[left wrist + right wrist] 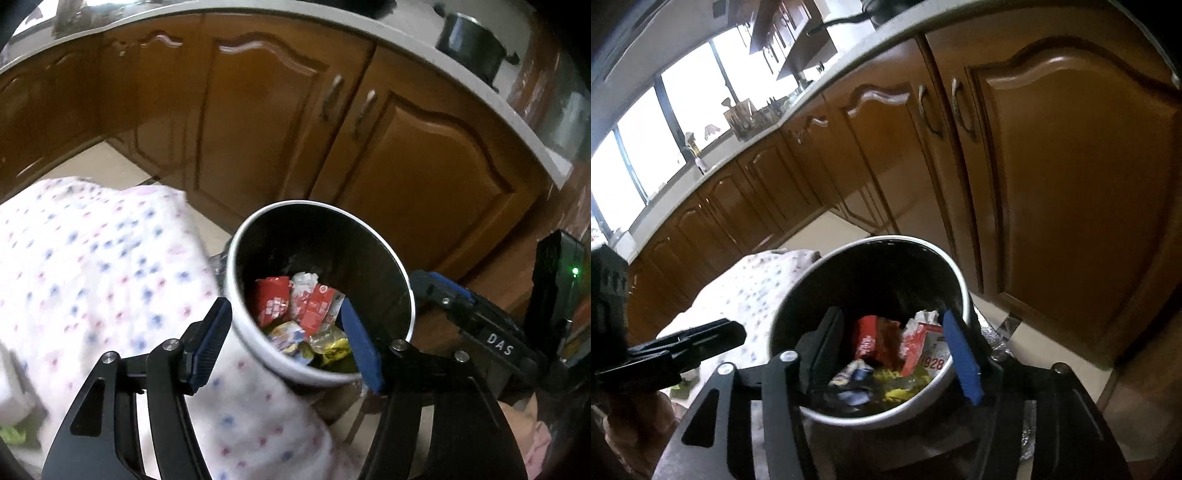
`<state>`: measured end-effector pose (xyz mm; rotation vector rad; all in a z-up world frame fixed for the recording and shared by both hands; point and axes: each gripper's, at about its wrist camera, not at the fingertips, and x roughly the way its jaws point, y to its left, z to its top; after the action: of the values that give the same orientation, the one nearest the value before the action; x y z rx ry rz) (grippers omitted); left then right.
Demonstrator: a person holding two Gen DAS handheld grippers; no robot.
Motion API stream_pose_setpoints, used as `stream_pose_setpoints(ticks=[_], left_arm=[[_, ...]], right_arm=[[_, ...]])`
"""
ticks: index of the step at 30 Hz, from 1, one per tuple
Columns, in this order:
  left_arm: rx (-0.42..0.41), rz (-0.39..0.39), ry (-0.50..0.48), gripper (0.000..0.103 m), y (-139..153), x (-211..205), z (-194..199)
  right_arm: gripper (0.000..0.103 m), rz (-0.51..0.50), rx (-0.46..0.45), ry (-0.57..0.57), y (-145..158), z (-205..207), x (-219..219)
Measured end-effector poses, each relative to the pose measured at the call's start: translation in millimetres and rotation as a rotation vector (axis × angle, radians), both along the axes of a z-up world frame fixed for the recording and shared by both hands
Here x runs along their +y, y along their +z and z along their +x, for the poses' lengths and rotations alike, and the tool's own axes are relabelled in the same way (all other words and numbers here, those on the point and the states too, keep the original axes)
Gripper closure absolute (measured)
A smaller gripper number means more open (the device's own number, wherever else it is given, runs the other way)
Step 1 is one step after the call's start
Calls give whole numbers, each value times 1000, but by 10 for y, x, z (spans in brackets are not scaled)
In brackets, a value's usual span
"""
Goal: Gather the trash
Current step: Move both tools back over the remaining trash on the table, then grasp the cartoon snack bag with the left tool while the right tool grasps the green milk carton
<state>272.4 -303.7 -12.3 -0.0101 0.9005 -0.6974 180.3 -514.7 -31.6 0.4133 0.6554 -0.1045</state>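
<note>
A round metal trash bin (400,295) with a dark inside stands on the floor, seen from above in both views (962,288). In it lie red wrappers (271,299), crumpled white paper (304,280) and yellow and blue packets (334,347); the same trash (877,339) shows in the right wrist view. My left gripper (286,338) is open and empty, its fingers either side of the bin's near rim. My right gripper (894,347) is open and empty over the bin's mouth. The right gripper's body (491,332) shows at the right of the left wrist view.
Brown wooden cabinet doors (280,122) run close behind the bin under a pale countertop (369,26) with a dark pot (472,44). A white spotted cloth (96,269) lies left of the bin. Pale floor tiles (827,229) lie beyond. Crumpled foil (997,332) lies by the bin's right side.
</note>
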Motion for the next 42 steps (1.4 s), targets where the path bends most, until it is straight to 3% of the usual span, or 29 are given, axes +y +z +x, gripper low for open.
stream_pose_setpoints(ticks=[2, 6, 19, 31, 42], left_arm=[[-9, -20, 31, 34, 27, 165, -81], [-45, -31, 87, 34, 91, 508, -265], [-66, -69, 269, 33, 160, 1818, -784], [-51, -26, 391, 33, 85, 2884, -1193], [2, 47, 439, 30, -103, 3585, -1399]], right_arm=[[32, 10, -29, 1, 48, -83, 68], [27, 39, -80, 21, 146, -260, 288], [24, 94, -112, 213, 230, -473, 1217], [24, 41, -70, 521, 153, -485, 2046], [22, -147, -8, 873, 15, -284, 2938]])
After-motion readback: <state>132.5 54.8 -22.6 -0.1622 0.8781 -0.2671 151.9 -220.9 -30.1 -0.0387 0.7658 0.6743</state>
